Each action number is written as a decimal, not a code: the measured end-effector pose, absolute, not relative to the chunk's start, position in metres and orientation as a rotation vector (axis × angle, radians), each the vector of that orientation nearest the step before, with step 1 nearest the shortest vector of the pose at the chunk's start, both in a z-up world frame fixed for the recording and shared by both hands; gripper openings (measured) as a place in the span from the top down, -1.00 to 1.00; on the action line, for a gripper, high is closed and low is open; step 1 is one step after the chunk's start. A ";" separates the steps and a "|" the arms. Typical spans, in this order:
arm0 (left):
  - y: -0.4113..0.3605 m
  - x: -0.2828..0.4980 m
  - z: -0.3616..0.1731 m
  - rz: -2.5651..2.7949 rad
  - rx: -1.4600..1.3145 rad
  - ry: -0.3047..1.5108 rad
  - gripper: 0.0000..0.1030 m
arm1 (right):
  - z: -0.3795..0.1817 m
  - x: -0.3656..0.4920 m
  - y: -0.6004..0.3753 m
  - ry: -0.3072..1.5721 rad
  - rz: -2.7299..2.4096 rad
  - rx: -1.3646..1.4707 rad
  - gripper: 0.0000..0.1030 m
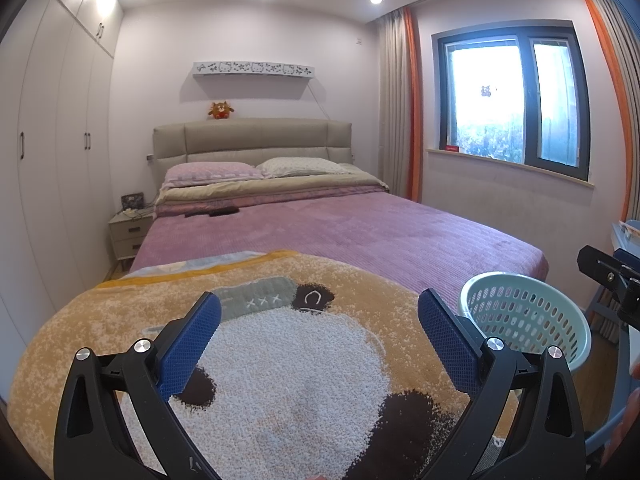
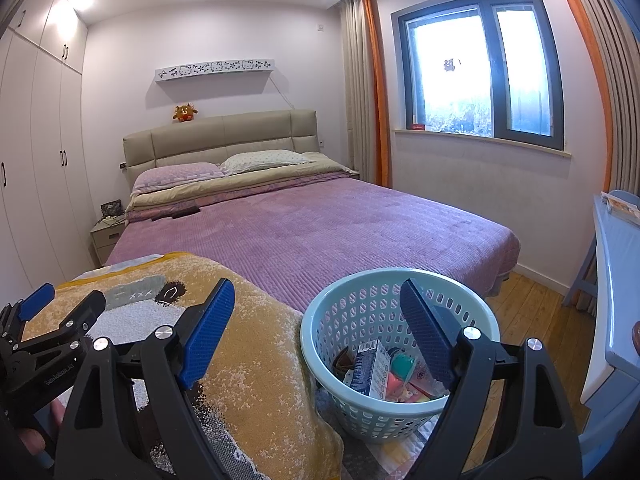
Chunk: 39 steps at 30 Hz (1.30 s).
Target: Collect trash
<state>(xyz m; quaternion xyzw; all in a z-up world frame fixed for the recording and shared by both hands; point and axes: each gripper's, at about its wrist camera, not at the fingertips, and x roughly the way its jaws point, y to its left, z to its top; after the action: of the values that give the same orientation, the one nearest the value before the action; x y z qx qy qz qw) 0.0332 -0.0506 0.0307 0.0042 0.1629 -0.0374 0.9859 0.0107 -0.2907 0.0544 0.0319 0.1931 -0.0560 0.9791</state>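
The bed (image 1: 340, 232) stretches away ahead of both tongs, its purple cover running up to two pillows and a beige padded headboard (image 1: 252, 138); a wall of white wardrobes (image 1: 48, 140) stands off to the left of the tongs and a dark-framed window (image 1: 516, 100) with orange-edged curtains off to the right; a yellow-brown blanket (image 1: 280, 360) with a panda pattern lies over the near end of the bed, directly beneath the left tongs (image 1: 320, 332) and under the left finger of the right tongs (image 2: 318, 330); the left tongs are spread wide over it, blue pads far apart, with nothing between them; the right tongs are likewise wide and hold nothing, their right finger hanging above the pale green basket (image 2: 316, 344); this basket stands just beside the blanket's edge, to the right of the left tongs, and seems to rest on the floor, though its base is hard to make out; the trash (image 2: 380, 372) lies inside it, below the right tongs: a small printed carton leaning upright, some pink and teal wrappers, and a dark item partly hidden by the rim; a pale blue table (image 2: 616, 264) sits at the far right; a small orange plush toy (image 1: 220, 110) sits on top of the headboard, far ahead of the tongs.
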 end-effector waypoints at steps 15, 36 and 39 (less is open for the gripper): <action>-0.043 0.036 0.031 -0.067 -0.022 0.339 -0.86 | 0.062 0.005 -0.290 0.382 -0.108 0.069 -0.56; -0.043 0.035 0.033 -0.068 -0.024 0.333 -0.86 | 0.060 0.006 -0.293 0.395 -0.104 0.077 -0.56; -0.043 0.035 0.032 -0.047 -0.016 0.335 -0.86 | 0.059 0.006 -0.293 0.395 -0.103 0.075 -0.56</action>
<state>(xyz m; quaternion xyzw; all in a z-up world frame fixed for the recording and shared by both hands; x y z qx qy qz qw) 0.0351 -0.0431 0.0324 -0.0078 0.1668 -0.0236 0.9857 0.0056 -0.2932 0.0591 0.0370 0.1961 -0.0513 0.9785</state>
